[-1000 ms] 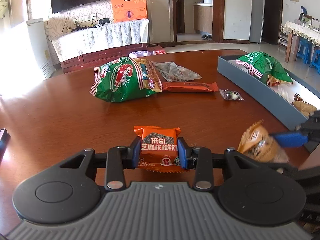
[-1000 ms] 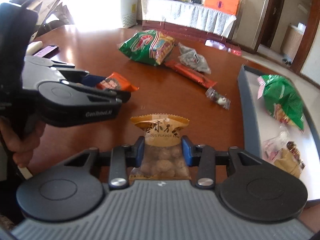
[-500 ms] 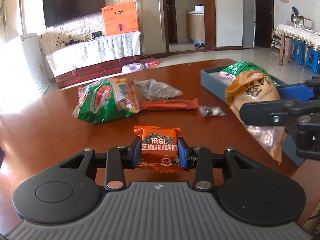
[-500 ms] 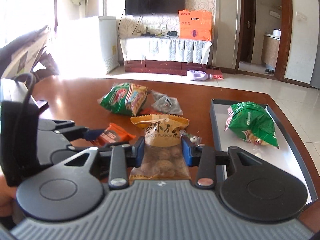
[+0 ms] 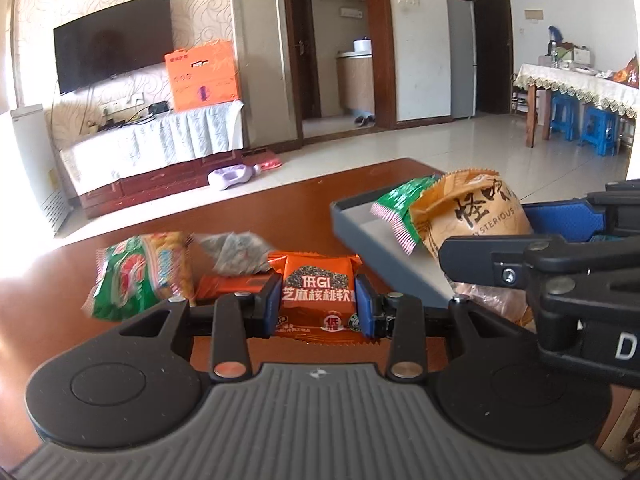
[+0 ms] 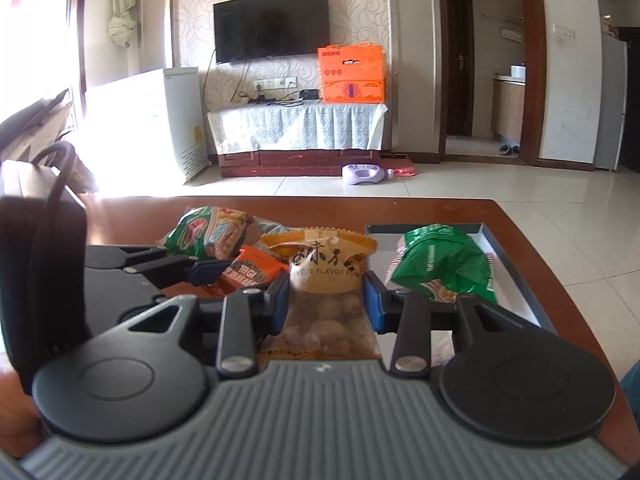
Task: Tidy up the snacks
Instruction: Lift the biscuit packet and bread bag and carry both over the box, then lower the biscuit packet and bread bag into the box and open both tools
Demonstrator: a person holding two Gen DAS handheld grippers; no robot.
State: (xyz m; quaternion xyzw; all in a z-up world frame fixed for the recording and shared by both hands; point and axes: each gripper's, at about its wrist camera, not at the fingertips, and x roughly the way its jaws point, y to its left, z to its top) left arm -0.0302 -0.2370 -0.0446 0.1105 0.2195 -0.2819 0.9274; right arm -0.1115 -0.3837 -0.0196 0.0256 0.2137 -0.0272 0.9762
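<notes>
My left gripper (image 5: 318, 306) is shut on an orange snack packet (image 5: 316, 292) and holds it above the brown table. My right gripper (image 6: 326, 300) is shut on a tan bag of nuts (image 6: 326, 276), held near the left edge of the grey tray (image 6: 516, 276). That bag (image 5: 472, 216) and the right gripper also show in the left wrist view, over the tray's near end (image 5: 356, 220). The orange packet (image 6: 250, 270) shows in the right wrist view, left of the tan bag. A green bag (image 6: 444, 264) lies in the tray.
On the table beyond the grippers lie a green and yellow shrimp-chip bag (image 5: 140, 272), a clear grey packet (image 5: 236, 252) and a long red-orange bar (image 5: 228, 286). The table's far edge (image 6: 320, 199) is close behind them. More small snacks lie in the tray's near part.
Both grippers have risen and levelled out with their packets still held. The right gripper has moved closer to the tray, and the left has followed to the right.
</notes>
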